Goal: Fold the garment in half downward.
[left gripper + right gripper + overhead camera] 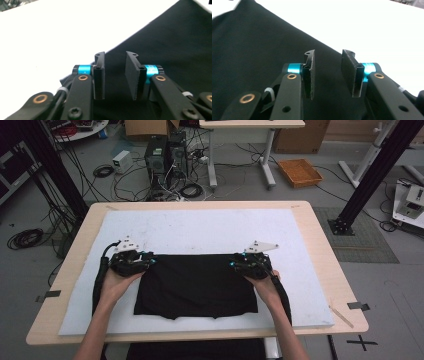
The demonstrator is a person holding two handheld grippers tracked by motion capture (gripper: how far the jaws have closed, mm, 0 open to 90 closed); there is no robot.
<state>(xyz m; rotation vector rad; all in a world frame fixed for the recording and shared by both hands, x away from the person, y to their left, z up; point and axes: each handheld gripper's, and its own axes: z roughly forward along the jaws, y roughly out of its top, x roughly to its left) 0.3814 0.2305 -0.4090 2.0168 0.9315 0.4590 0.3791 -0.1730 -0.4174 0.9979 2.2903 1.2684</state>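
Hiding the black cloth (196, 285)'s far corners, both tools stand parted.

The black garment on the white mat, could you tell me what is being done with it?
A person is folding a black garment on the white mat. The left gripper and right gripper sit at its two far corners. In the gripper views both pairs of jaws stand apart with nothing pinched, the cloth lying beneath them.

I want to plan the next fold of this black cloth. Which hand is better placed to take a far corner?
Neither clearly; they mirror each other. The left tongs sit open at the far left corner of the black cloth, the right tongs open at the far right corner. Both likely grip together.
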